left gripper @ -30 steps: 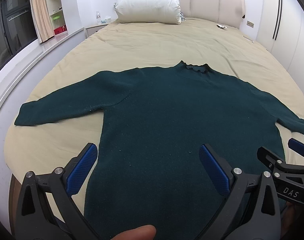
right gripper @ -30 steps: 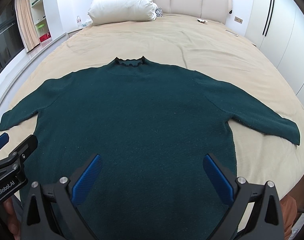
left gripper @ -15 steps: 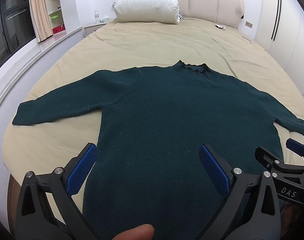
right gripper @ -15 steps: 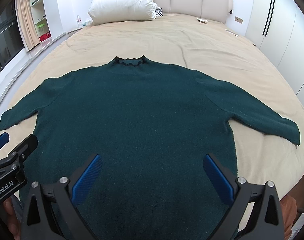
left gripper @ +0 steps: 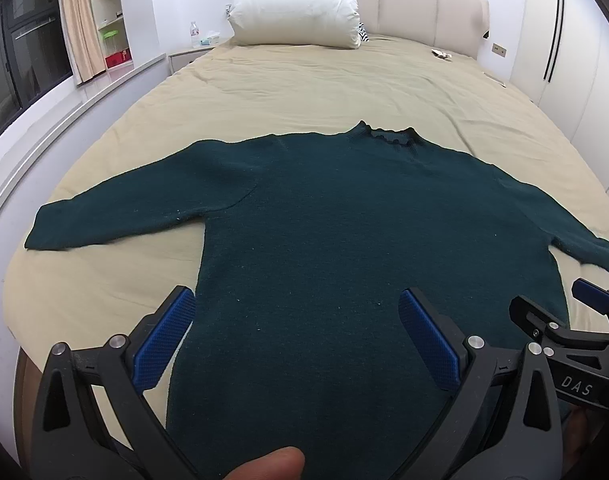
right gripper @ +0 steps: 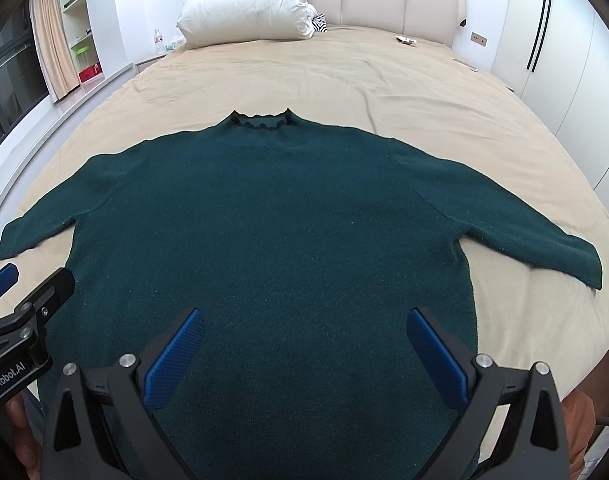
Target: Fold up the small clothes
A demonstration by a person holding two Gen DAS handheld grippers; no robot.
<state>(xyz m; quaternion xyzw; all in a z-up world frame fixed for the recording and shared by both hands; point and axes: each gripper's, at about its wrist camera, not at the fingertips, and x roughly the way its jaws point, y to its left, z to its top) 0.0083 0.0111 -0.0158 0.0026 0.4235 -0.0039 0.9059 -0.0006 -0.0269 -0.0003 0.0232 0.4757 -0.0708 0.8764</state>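
Observation:
A dark green knit sweater (left gripper: 344, 232) (right gripper: 272, 220) lies flat on the beige bed, collar away from me, both sleeves spread out to the sides. My left gripper (left gripper: 296, 312) hovers open above the lower left part of the body, with nothing between its blue pads. Over the lower right part my right gripper (right gripper: 304, 332) is also open and holds nothing. Each gripper shows at the edge of the other's view: the right gripper (left gripper: 576, 320) and the left gripper (right gripper: 20, 292). The sweater's hem is hidden below both views.
The beige bed (left gripper: 324, 92) (right gripper: 344, 80) stretches ahead to a white pillow (left gripper: 296, 12) (right gripper: 244, 12) and a padded headboard. A window ledge (left gripper: 64, 120) and shelves run along the left. White wardrobe doors (right gripper: 564, 60) stand on the right. A small object (right gripper: 406, 41) lies near the headboard.
Both views have shifted only slightly; the sweater sits a little lower in the left wrist view. The grippers stay open and the sweater has not moved.

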